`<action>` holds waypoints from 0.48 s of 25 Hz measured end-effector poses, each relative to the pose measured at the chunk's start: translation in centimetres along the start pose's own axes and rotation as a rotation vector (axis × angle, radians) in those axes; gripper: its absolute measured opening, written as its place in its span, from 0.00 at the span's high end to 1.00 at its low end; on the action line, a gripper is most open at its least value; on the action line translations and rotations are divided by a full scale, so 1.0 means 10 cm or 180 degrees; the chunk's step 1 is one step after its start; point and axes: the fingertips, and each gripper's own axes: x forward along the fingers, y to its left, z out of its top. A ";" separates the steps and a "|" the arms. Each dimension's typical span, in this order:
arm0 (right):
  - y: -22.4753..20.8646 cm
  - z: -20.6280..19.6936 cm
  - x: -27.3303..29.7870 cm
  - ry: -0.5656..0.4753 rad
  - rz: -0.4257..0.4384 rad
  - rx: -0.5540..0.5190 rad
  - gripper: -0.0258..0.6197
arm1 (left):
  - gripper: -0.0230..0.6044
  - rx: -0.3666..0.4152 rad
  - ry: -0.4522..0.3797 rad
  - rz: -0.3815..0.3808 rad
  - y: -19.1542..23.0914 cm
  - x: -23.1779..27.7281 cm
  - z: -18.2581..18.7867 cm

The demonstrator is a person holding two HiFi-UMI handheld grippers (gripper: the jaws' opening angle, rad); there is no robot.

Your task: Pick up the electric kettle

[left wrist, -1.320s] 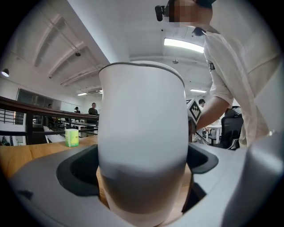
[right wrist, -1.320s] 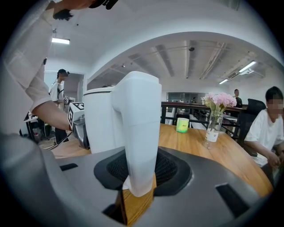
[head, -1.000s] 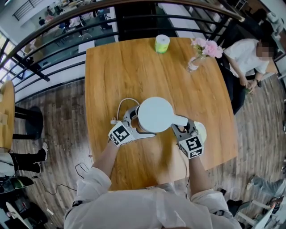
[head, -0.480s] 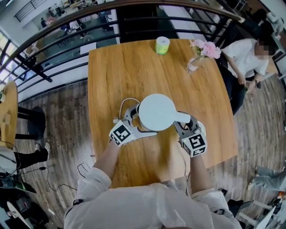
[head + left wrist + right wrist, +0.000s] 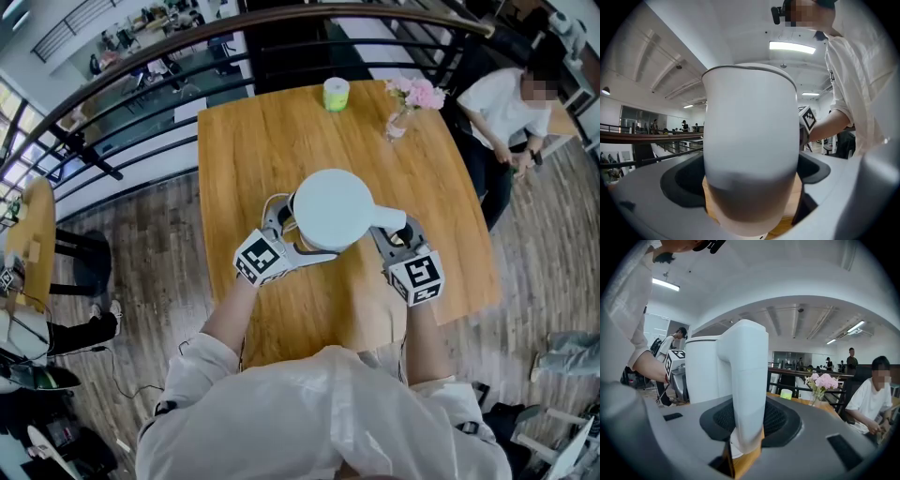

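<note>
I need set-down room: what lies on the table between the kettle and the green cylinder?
Nothing: bare table from kettle to cylinder, head view.

Bright even indoor light, ceiling strip lights point(image 5: 792, 46) overhead, fisheye bending — dark vignetted corners, foreground soft

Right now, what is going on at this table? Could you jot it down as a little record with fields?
Held object: white electric kettle
Left hand: left gripper, jaws clamped on the kettle's body
Right hand: right gripper, jaws clamped on the kettle's handle
Surface: wooden table
Far edge of table: green cup; vase of pink flowers
Bystander: seated person in white, off the table's far right corner
</note>
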 end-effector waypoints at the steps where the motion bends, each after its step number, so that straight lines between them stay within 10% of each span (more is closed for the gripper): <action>1: 0.01 0.05 -0.03 -0.0024 -0.0002 -0.0015 0.78 | 0.03 0.0006 0.0005 0.0003 -0.02 -0.02 0.04; 12: 0.04 0.10 -0.12 -0.0065 -0.0012 -0.0032 0.78 | 0.03 0.0029 0.0028 -0.0007 -0.11 -0.02 0.12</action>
